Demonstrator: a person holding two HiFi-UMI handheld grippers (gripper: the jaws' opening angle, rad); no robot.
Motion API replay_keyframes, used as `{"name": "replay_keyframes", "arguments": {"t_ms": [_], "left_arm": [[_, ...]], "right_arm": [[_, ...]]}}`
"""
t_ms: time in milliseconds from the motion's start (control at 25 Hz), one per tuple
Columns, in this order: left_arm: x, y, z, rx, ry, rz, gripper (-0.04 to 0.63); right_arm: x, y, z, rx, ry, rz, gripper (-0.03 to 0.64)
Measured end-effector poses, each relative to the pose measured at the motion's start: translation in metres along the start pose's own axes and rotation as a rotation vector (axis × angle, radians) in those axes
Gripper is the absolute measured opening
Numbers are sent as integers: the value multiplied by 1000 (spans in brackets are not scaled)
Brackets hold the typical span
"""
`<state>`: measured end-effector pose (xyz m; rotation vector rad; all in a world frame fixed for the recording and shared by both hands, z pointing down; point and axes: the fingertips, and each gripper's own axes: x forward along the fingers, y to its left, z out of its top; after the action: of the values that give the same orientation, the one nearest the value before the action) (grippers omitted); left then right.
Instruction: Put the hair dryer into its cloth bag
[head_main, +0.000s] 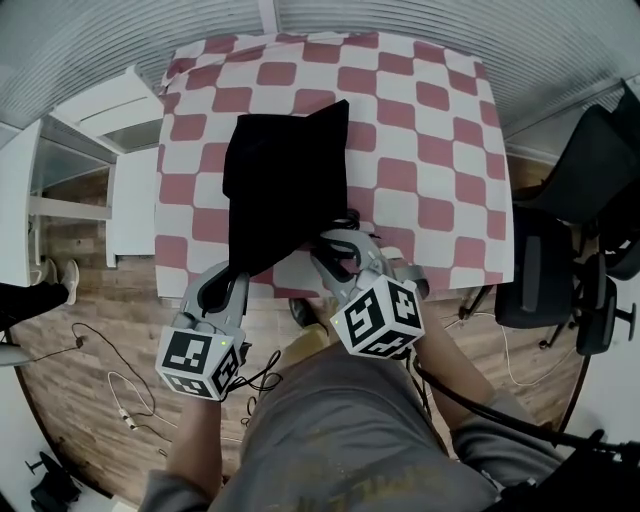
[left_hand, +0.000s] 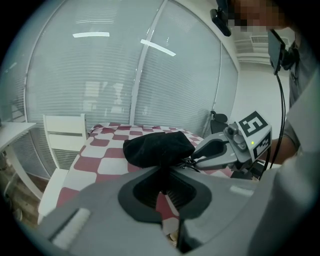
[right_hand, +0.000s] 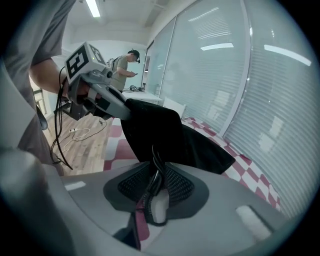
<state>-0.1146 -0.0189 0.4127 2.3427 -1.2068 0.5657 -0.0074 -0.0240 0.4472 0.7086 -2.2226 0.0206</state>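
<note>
Black cloth bag (head_main: 285, 185) lies on red-and-white checked bench (head_main: 430, 150); hair dryer judged inside, unseen. Left gripper (left_hand: 162, 186) fingers clamp bag hem. Right gripper (right_hand: 155, 192) fingers slightly apart around black power cord (right_hand: 155, 167). Risk: loose cord slips out, snags bag mouth.

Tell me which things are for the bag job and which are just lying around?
For the job: bag, cord, left tongs gripping the bag, right tongs around the cord.

Lying about: black chair, white chair, floor cables, shoes.
</note>
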Motion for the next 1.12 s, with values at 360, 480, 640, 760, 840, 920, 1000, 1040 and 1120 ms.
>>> {"name": "replay_keyframes", "arguments": {"t_ms": [360,480,640,760,840,920,1000,1040,1120], "left_arm": [[3,-5,14,-5,-19,-7,9],[3,-6,15,-6,-22,-19,9],[3,-6,18,-3,-24,-27,9],[3,-6,22,-3,-31,-32,9],[2,-4,26,-6,-35,-30,9],[1,-4,28,-12,-41,-32,9],[1,-5,32,-27,-46,-42,9],[1,-6,33,-35,-49,-47,9],[1,-5,34,-42,-52,-49,9]], "right_arm": [[23,-20,24,10,-70,-174,161],[22,-32,30,14,-103,-219,141],[28,-38,31,-28,-96,-240,144],[24,-40,40,-89,-124,-276,151],[25,-33,44,-118,-137,-250,172],[28,-26,44,-132,-132,-216,216],[29,-21,45,-144,-135,-205,264],[29,-20,46,-149,-135,-211,264],[31,-25,44,-151,-110,-248,273]]}}
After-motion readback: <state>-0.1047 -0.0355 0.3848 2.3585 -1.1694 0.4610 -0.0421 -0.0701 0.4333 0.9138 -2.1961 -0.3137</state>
